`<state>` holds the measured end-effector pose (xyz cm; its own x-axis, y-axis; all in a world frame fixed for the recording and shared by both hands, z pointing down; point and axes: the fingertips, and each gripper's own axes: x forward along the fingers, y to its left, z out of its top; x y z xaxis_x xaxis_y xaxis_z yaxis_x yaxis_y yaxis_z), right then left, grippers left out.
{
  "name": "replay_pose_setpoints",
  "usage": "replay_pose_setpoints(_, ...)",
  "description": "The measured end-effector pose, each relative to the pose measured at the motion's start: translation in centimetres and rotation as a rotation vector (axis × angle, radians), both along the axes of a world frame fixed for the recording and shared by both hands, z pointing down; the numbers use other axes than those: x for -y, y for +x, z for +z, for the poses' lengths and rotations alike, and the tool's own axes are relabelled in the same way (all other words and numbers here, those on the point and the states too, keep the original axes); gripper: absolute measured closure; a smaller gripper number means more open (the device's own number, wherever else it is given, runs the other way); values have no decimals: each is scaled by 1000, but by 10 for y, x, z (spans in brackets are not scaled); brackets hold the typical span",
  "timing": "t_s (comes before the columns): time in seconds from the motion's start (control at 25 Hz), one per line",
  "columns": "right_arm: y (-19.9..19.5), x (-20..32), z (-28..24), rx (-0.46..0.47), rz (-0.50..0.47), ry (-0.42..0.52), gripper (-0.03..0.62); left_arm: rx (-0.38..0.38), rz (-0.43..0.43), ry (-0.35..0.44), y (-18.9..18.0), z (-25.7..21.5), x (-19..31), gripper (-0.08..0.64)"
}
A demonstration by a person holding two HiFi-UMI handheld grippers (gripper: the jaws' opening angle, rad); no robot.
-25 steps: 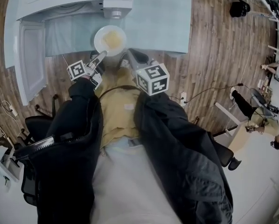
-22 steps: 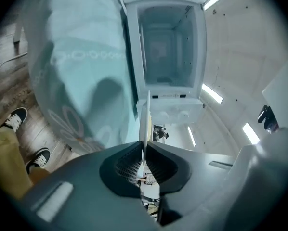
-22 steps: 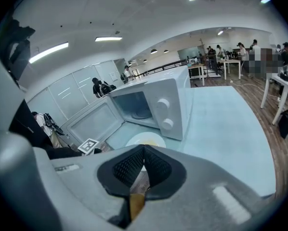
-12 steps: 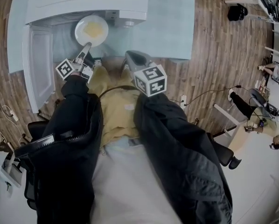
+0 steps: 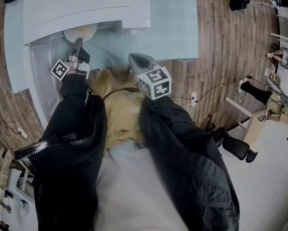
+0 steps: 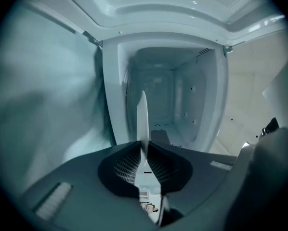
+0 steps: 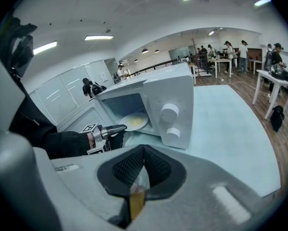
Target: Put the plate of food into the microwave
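The white plate of yellow food point(image 5: 79, 32) lies half inside the open white microwave point(image 5: 86, 6), its far part hidden under the microwave's top. My left gripper point(image 5: 77, 44) reaches to its near rim. In the left gripper view the plate point(image 6: 142, 121) shows edge-on between the pads, and the left gripper point(image 6: 143, 150) is opening its jaws while still touching the rim. The right gripper view shows the plate point(image 7: 135, 121) on the microwave's floor, with the left gripper point(image 7: 117, 128) at its edge. My right gripper point(image 5: 134, 59) hangs back near my chest, shut and empty.
The microwave door point(image 5: 39, 78) stands swung open at the left, beside my left arm. The microwave sits on a pale blue table point(image 5: 175, 18). Two knobs point(image 7: 168, 121) are on its front panel. Desks and people point(image 7: 230, 52) are far off across the room.
My left gripper has carried the plate left and forward from the table's front edge into the microwave cavity. The right gripper has stayed near my chest.
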<state>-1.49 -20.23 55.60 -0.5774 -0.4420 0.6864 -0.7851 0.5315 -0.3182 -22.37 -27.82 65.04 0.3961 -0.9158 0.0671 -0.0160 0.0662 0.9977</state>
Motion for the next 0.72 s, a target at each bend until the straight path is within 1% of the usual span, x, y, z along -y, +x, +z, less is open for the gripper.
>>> replay_pose_setpoints(0.36, 0, 10, 6, -2, 42, -9, 592, -39, -38, -31, -13, 12, 22, 526)
replay_pose_setpoints(0.56, 3, 8, 4, -7, 46, -8, 592, -38, -76, -59, -20, 16, 25, 528)
replay_pose_setpoints(0.64, 4, 7, 4, -6, 45, -7, 592, -28, -80, -64, -22, 18, 27, 502)
replay_pose_setpoints(0.72, 5, 5, 4, -5, 41, -7, 592, 2, -58, -84, -21, 25, 27, 430)
